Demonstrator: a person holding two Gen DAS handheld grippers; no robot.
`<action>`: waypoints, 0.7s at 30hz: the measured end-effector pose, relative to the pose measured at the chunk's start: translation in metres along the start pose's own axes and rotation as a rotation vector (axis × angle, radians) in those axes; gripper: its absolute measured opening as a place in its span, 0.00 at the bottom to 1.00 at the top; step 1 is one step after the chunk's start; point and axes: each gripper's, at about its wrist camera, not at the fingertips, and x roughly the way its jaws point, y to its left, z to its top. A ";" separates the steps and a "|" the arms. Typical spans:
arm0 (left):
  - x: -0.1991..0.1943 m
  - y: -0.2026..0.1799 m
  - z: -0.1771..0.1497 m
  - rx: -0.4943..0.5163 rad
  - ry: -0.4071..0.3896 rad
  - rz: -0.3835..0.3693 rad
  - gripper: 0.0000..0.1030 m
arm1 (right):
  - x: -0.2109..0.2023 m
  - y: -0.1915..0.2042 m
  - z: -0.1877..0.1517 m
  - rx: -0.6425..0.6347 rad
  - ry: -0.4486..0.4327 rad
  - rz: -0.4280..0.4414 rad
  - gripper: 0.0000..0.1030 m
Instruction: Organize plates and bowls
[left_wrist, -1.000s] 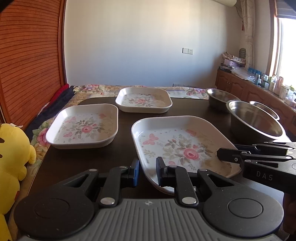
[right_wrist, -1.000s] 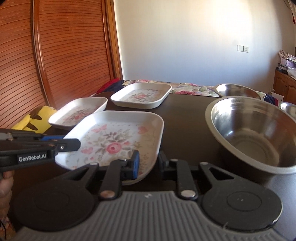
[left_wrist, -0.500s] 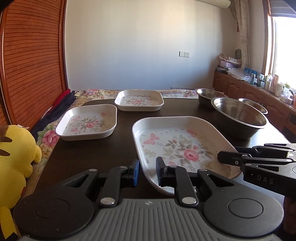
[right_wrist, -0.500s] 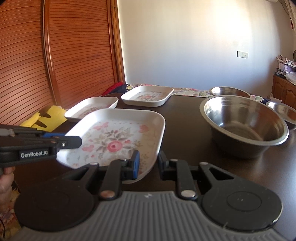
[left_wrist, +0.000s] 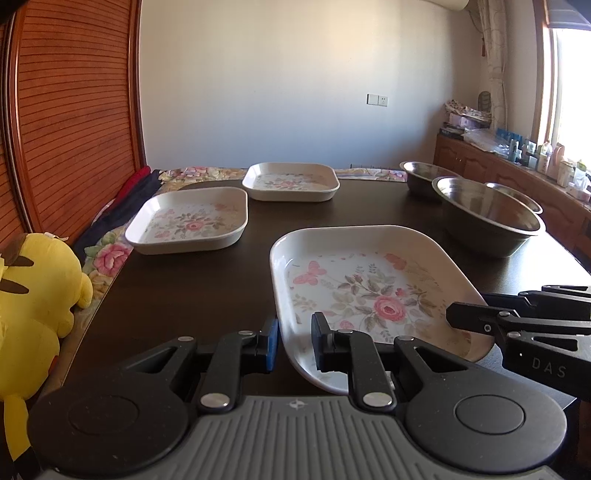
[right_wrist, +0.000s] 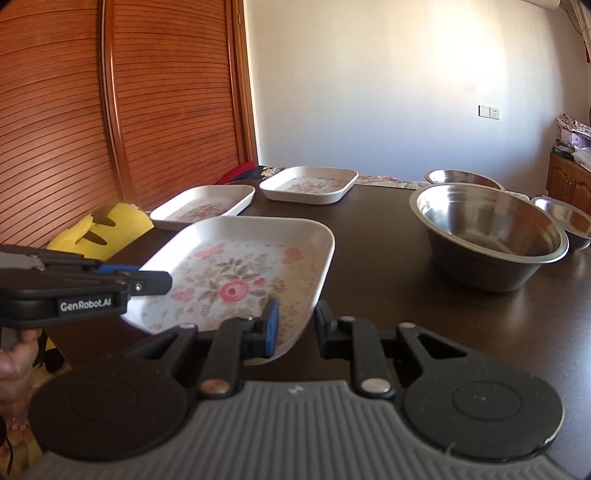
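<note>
Dark wood counter (left_wrist: 207, 295) in a sunlit room, slatted wooden doors on one side and a pale wall behind. Readable writing: "DAS" on the side of the right gripper (left_wrist: 458, 317) as it pokes into the left camera's view, and "GenRobot.AI" on the left gripper (right_wrist: 162, 284) in the right camera's view.

The main thing is the big floral tray (left_wrist: 369, 291), white and squarish with rounded corners, pink roses, grey-green leaves and a butterfly printed inside. It sits at the near edge of the counter, and both grippers have it: the left one's fingers (left_wrist: 271, 341) pinch its near-left rim, the right one's fingers (right_wrist: 271, 325) pinch the near-right rim, each pair nearly closed with just the rim between.

Beyond the big floral tray are two smaller floral trays (left_wrist: 188, 221) (left_wrist: 291, 181). To its right, three steel bowls, the biggest bowl (right_wrist: 491, 232) nearest. A yellow plush toy (left_wrist: 33, 295) sits left of the counter.
</note>
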 end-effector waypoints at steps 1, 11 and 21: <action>0.002 0.000 0.000 0.000 0.002 0.000 0.20 | 0.001 0.001 -0.001 -0.001 0.003 0.001 0.22; 0.009 0.001 -0.007 -0.002 0.024 0.002 0.20 | 0.006 0.003 -0.009 0.012 0.032 0.000 0.22; 0.013 0.005 -0.009 -0.012 0.027 0.000 0.20 | 0.009 0.002 -0.015 0.022 0.049 0.001 0.22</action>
